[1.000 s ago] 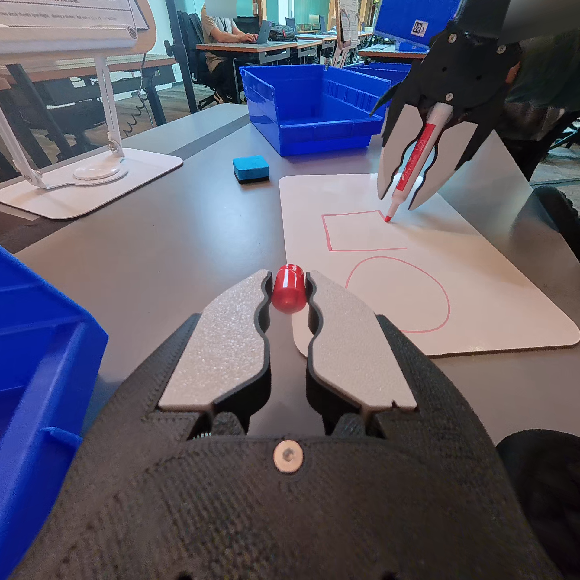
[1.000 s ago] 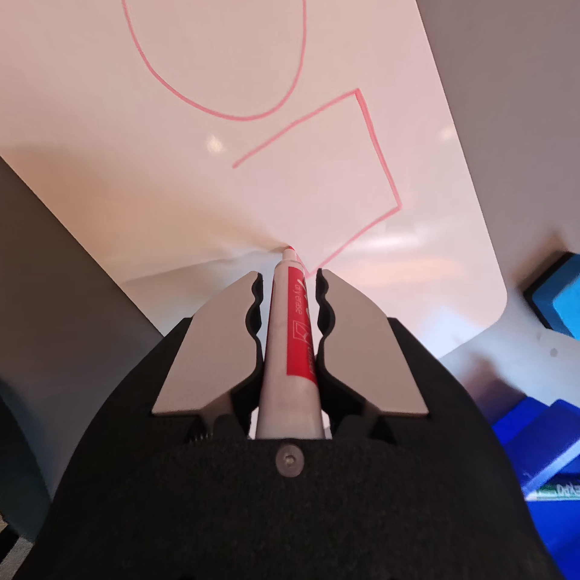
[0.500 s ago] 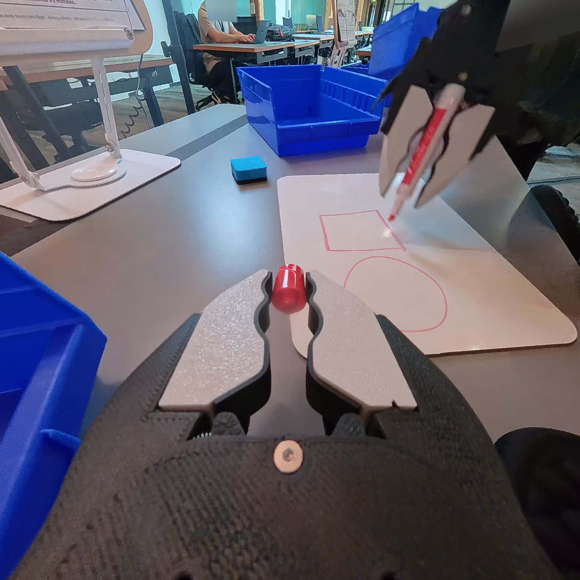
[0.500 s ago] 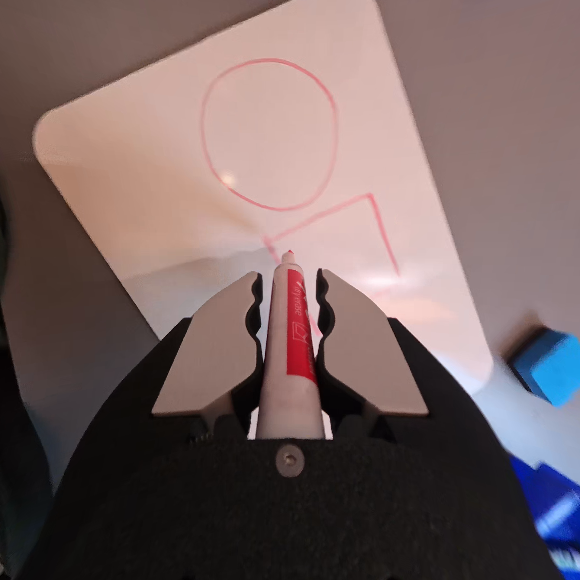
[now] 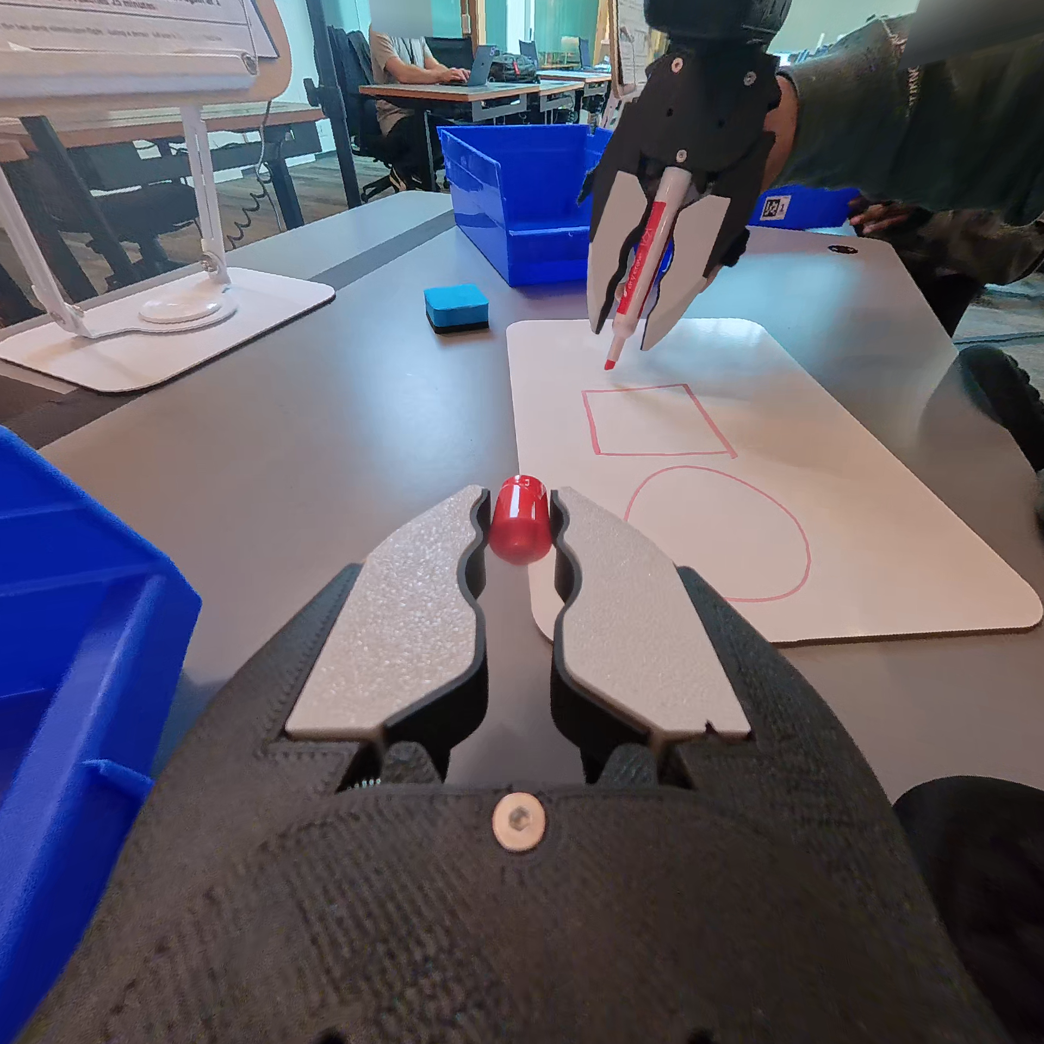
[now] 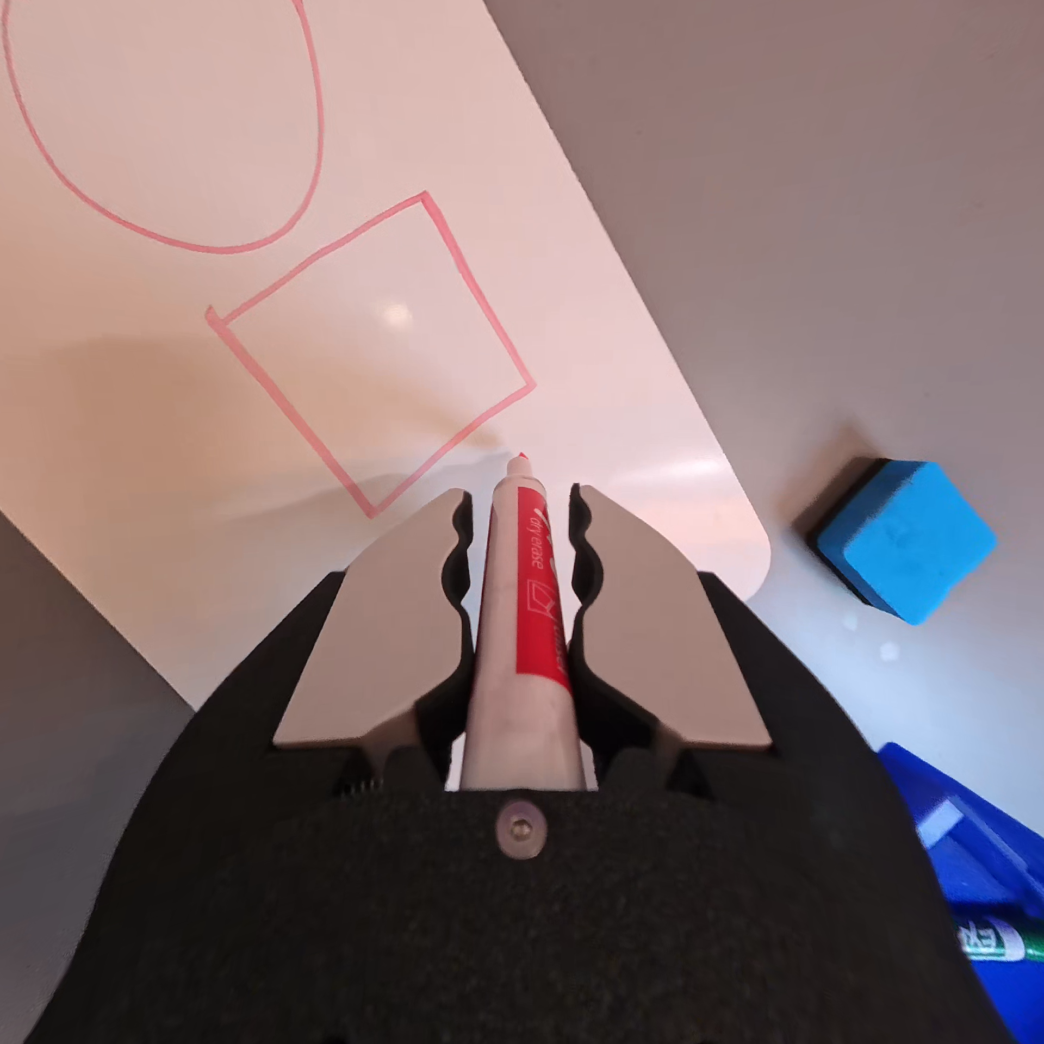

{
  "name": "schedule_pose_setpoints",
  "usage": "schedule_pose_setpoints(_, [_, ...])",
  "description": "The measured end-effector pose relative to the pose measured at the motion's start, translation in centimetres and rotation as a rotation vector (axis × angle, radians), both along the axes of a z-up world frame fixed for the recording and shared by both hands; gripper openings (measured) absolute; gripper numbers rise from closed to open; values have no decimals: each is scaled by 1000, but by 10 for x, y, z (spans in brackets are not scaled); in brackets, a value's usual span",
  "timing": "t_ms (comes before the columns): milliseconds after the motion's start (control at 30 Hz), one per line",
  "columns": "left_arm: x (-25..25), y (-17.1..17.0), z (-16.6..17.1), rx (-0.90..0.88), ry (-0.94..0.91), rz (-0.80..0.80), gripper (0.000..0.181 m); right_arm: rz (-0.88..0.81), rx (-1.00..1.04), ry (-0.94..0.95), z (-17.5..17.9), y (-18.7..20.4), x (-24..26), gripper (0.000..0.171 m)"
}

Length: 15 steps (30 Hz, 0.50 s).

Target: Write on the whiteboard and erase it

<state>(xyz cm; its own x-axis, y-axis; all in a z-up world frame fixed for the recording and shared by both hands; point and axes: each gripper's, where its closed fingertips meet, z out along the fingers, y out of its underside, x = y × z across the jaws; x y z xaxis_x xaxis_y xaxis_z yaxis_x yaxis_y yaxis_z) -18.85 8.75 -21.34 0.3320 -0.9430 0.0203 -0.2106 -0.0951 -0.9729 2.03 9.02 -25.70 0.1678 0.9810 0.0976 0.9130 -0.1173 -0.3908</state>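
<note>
Since closing the square, my right gripper point(image 6: 520, 497) lifted its clamped marker point(image 6: 528, 593) clear; left gripper point(image 5: 518, 503) pinched the cap point(image 5: 520, 522) for recapping.

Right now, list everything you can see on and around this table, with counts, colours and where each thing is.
whiteboard: one, white, flat on the table
square: one, red outline, far half of the whiteboard
circle: one, red outline, near half
eraser: one, blue on black, beyond the whiteboard's far left corner
bins: at least three, blue, far and near left
stand: one, white, far left
table: one, grey
marker: one, red and white, in right tongs, tip above the whiteboard
cap: one, red, in left tongs
</note>
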Motion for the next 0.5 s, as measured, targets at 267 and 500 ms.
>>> schedule_pose_setpoints(267, [0,0,0,-5,-2,-6,20,23,-1,-21,-7,-11,-3,34])
schedule_pose_setpoints(500, [0,0,0,-6,-6,-3,20,-10,37,-72,-8,-8,14,34])
